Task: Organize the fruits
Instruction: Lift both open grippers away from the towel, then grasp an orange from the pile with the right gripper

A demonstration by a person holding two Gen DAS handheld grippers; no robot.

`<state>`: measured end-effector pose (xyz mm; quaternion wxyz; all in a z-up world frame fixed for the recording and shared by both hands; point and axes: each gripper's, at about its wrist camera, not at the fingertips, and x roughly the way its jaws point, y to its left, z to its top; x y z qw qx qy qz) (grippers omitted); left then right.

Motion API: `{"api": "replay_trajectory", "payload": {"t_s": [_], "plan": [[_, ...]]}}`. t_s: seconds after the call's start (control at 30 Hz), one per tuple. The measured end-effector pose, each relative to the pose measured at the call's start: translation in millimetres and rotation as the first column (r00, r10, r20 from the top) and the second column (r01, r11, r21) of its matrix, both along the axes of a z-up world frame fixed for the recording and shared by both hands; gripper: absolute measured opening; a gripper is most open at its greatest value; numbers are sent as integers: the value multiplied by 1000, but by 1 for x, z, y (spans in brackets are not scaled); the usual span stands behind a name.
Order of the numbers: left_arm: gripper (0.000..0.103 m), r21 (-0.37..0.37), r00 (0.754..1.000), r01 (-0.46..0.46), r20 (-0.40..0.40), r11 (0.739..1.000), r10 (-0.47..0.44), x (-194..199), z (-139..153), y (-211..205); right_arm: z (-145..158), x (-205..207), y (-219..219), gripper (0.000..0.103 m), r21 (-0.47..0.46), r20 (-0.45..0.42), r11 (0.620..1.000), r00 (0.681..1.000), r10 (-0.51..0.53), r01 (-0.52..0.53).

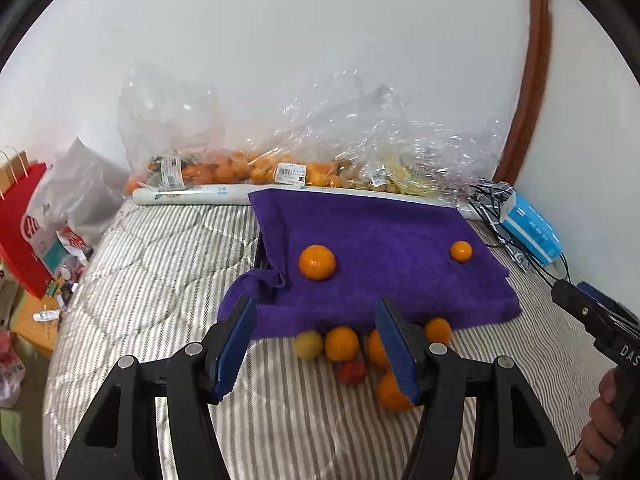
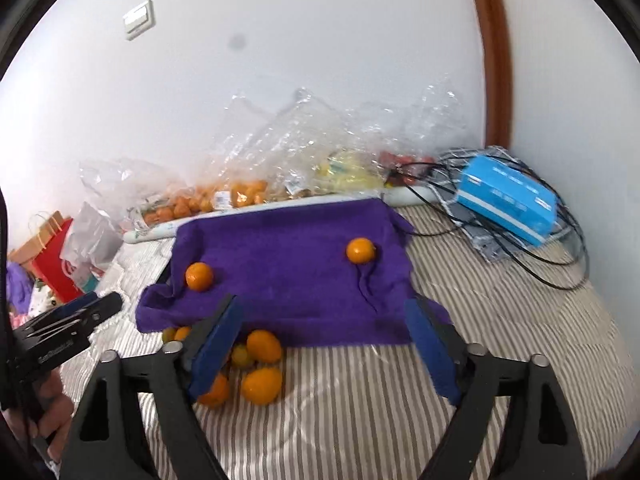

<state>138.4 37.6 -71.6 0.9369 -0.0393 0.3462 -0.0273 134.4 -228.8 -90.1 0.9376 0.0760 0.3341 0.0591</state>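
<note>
A: Both empty — left gripper (image 1: 316,344) half apart, right gripper (image 2: 324,346) wide.
B: Loose fruit (image 1: 342,344) heaped just beyond, at towel (image 1: 384,236) edge; two oranges (image 1: 317,262) on top.
A: Between picks, probably. Next: drop onto heap, clamp one.

A plain white wall (image 2: 320,60) rose beyond the tongs, a light switch (image 2: 139,20) high to their left, a brown wooden frame (image 2: 494,60) to their right, the striped bed (image 2: 360,420) below
</note>
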Motion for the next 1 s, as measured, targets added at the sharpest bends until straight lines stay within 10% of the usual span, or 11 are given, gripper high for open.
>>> {"api": "replay_trajectory", "payload": {"t_s": [0.57, 1.0], "plan": [[59, -33, 999, -25, 20, 999, 26, -50, 11, 3, 10, -53, -10, 86, 30, 133, 1000, 991, -6, 2], [60, -31, 997, -66, -32, 997, 65, -32, -22, 22, -30, -24, 4, 72, 57, -12, 992, 993, 118, -117]]}}
